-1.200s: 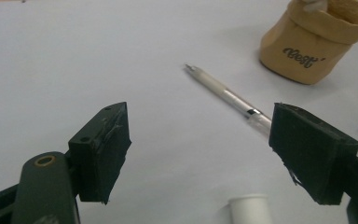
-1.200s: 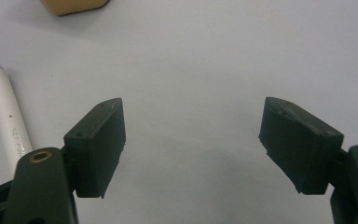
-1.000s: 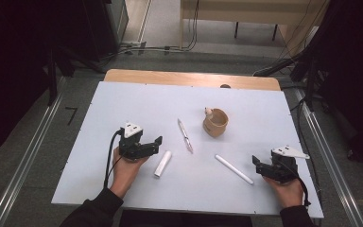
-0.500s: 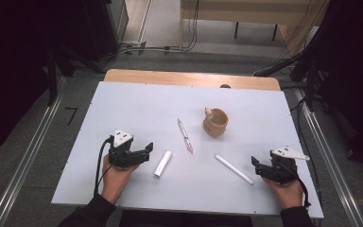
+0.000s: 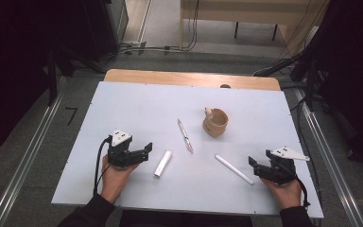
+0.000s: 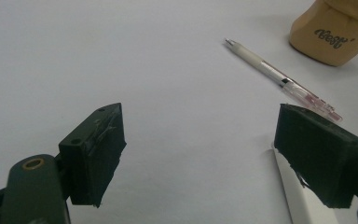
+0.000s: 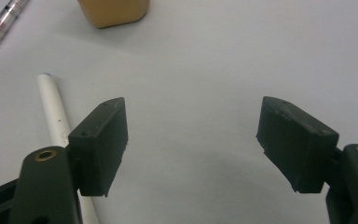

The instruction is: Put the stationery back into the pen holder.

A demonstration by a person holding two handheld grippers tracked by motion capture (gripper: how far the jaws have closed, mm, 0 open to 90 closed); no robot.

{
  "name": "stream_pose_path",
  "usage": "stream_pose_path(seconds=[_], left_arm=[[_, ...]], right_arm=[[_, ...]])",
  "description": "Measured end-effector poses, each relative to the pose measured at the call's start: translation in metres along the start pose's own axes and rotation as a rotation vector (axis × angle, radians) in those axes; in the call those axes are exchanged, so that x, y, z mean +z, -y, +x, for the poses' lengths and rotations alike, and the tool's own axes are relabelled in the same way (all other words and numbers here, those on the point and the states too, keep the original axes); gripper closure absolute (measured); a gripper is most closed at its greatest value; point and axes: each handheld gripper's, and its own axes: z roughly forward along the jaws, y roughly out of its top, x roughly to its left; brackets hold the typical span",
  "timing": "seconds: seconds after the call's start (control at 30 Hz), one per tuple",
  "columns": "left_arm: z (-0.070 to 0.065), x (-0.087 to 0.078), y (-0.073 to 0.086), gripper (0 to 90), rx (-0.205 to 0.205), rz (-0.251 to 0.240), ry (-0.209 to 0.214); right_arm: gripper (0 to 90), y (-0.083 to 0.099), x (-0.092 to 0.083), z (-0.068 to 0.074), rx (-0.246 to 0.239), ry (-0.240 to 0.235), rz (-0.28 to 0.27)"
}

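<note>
Both sets of jaws are wide apart and empty, so I'd swing the left gripper (image 5: 146,148) square over the short white tube (image 5: 162,163) before squeezing, and keep the right gripper (image 5: 253,163) off the long white stick (image 5: 234,169).

The left gripper (image 6: 200,154) is seen with its two black jaws spread wide over the white table (image 6: 121,56), nothing held between them. A short white tube (image 6: 298,198) is partly hidden behind the right jaw. Farther off on the right, a clear pen (image 6: 282,80) is laid slantwise, and a tan cup (image 6: 338,30) is set beyond it.
</note>
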Motion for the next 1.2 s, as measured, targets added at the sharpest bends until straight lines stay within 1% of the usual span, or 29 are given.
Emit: stream_pose_path(seconds=[0.1,0.27,0.37,0.5,0.6,0.8,0.9,0.97,1.07,1.2], left_arm=[[0.002,0.001,0.000,16.0,0.002,0.002,-0.006],[0.003,0.001,0.000,16.0,-0.003,-0.003,-0.011],[0.003,0.001,0.000,16.0,-0.002,0.001,-0.011],[0.003,0.001,0.000,16.0,-0.003,-0.003,-0.010],[0.002,0.002,0.000,16.0,-0.001,-0.001,-0.010],[0.006,0.004,0.000,16.0,-0.006,0.004,-0.020],[0.006,0.004,0.000,16.0,-0.009,0.004,-0.020],[0.007,0.004,0.000,16.0,-0.009,0.004,-0.020],[0.006,0.004,0.000,16.1,-0.010,0.006,-0.019],[0.006,0.005,0.001,16.1,-0.011,0.008,-0.016]], right_arm=[[23.2,0.000,0.001,0.001,0.000,-0.010,0.000],[24.2,-0.002,0.001,0.004,-0.009,-0.018,-0.019],[27.6,-0.002,0.002,0.007,-0.019,-0.032,-0.010],[28.1,-0.003,0.004,0.011,-0.039,-0.052,-0.006],[27.7,-0.003,0.005,0.014,-0.048,-0.058,0.004],[29.0,-0.003,0.006,0.020,-0.053,-0.066,0.007],[30.0,-0.003,0.008,0.023,-0.067,-0.079,0.005],[30.4,-0.003,0.008,0.025,-0.088,-0.086,0.000],[29.6,-0.003,0.010,0.029,-0.099,-0.107,0.007],[33.2,-0.004,0.013,0.032,-0.117,-0.139,0.024]])
